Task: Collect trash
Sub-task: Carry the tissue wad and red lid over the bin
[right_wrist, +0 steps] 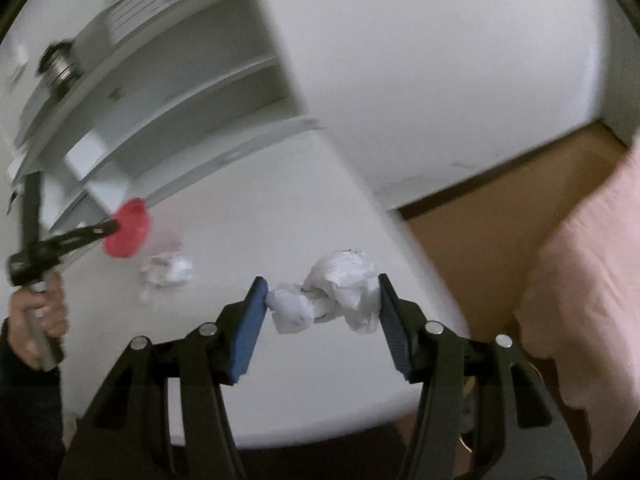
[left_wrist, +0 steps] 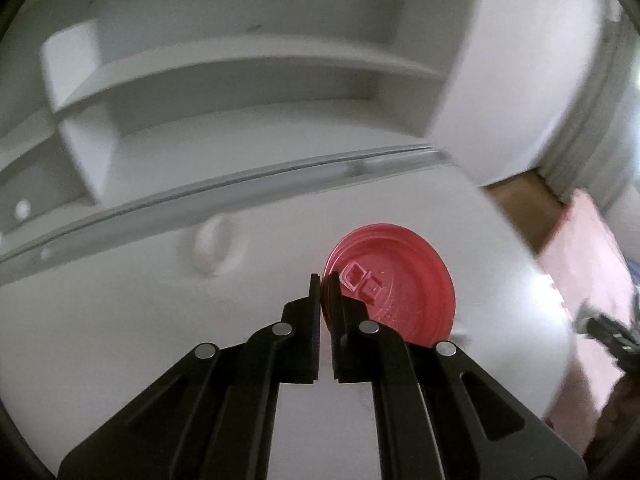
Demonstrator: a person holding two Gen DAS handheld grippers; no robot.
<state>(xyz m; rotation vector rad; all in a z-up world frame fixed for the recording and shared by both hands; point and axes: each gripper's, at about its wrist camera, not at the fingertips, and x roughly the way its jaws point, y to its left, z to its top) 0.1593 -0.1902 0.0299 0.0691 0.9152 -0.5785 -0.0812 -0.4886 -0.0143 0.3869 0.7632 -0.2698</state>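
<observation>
White desk [left_wrist: 160, 320] fills most of both views, with white shelves [left_wrist: 240, 80] rising behind it and a strip of brown floor [right_wrist: 500, 232] showing past its right edge, beside something pink [right_wrist: 580, 300] that I cannot name. On my left wrist view, the left gripper [left_wrist: 326, 280] is clenched on the rim of a red lid [left_wrist: 394, 280]: the two black fingers are pressed almost together, and the lid's edge sits between them, with the rest of the disc spreading to the right of the tips, its face turned toward the camera. From the right wrist view I see that same left gripper [right_wrist: 114, 225] from the side, reaching rightward at a slight upward angle with the lid [right_wrist: 128, 228] at its tip; the lid looks lifted off the desk, though blur makes that hard to confirm. My left hand [right_wrist: 38, 316] grips the handle low at the left edge, in a dark sleeve. The right gripper [right_wrist: 322, 292] is spread wide, blue pads [right_wrist: 248, 328] angled outward, and a wad [right_wrist: 328, 296] of crumpled white paper sits between them. The wad touches the right finger and comes right up to the left pad; I cannot tell whether it is squeezed or only bracketed. A second paper ball [right_wrist: 168, 270] lies on the desk [right_wrist: 280, 220] well to the left, just below the lid, blurred.
</observation>
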